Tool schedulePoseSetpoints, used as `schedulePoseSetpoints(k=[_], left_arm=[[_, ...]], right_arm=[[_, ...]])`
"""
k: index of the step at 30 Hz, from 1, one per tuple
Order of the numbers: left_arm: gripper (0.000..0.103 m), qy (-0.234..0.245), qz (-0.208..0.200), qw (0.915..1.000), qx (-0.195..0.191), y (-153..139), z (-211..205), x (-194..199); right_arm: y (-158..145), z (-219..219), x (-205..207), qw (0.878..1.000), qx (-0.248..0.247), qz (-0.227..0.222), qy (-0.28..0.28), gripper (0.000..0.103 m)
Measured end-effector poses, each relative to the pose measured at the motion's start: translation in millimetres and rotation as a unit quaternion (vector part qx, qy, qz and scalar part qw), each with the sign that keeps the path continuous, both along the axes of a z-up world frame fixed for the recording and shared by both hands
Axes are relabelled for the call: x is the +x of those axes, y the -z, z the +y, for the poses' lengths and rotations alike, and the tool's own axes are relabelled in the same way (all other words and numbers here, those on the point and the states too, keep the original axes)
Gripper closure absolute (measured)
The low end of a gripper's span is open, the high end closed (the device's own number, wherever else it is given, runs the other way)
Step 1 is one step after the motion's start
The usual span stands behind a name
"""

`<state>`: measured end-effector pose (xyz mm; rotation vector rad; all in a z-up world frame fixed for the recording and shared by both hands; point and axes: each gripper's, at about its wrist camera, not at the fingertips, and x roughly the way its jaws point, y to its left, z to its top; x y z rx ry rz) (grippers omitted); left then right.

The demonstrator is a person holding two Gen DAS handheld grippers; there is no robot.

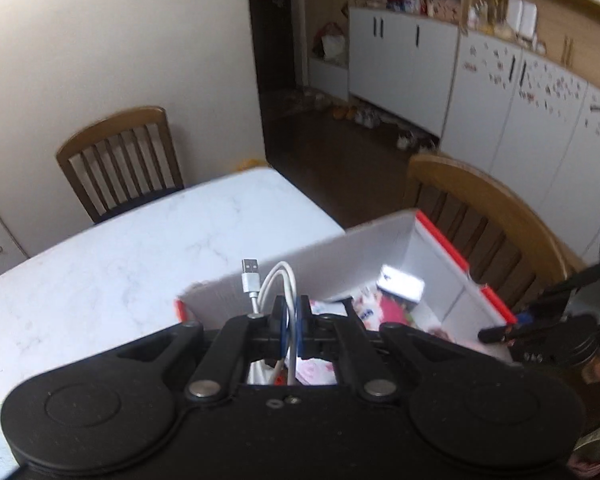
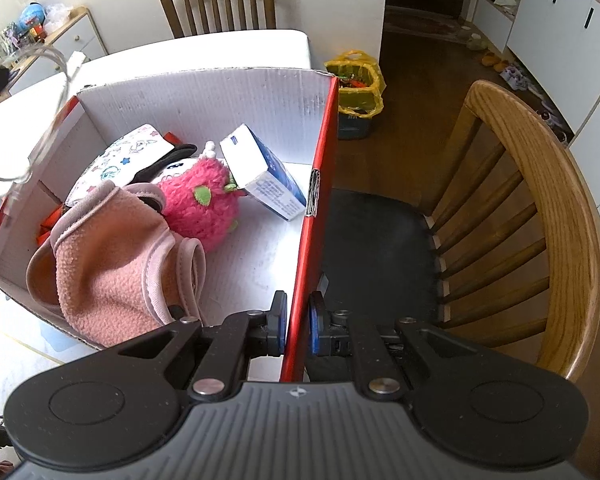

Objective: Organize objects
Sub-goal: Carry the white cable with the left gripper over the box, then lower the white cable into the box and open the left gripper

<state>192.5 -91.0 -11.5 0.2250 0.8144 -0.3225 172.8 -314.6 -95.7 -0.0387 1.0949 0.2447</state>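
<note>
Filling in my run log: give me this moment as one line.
left gripper: shut on white USB cable | right gripper: shut on box wall | box holds plush toy

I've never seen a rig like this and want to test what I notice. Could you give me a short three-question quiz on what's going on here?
1. True or false: the left gripper is shut on a white USB cable.
2. What does the right gripper pinch: A the pink fleece, B the box's red wall, C the chair?
3. Fill in: the pink plush toy lies ____ the box.

Key: 1 true; 2 B; 3 inside.
</note>
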Motion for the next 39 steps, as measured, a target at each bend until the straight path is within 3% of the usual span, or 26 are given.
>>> schedulePoseSetpoints(k=[7,21,32,39], left_arm=[[0.101,0.025,0.031,0.9989,0.023,35.4,-25.4,0.7],[0.100,0.019,0.077,0.9969,0.003,67.2,-34.1,4.1],[0.086,0.013,0.094,0.9953,-0.022,75.3,-28.0,5.7],[0.072,0.008,0.089,0.9952,-0.038,70.4,-20.0,1.1]], right_arm=[[0.8,-0.3,0.7,1.000,0.002,0.001,-0.002,0.092],[1.1,-0.4,0.9,1.000,0.002,0.002,-0.001,0.092],[1.4,-0.5,0.6,1.000,0.001,0.002,0.000,0.092],[2.5,-0.9,0.5,1.000,0.000,0.004,0.001,0.092]])
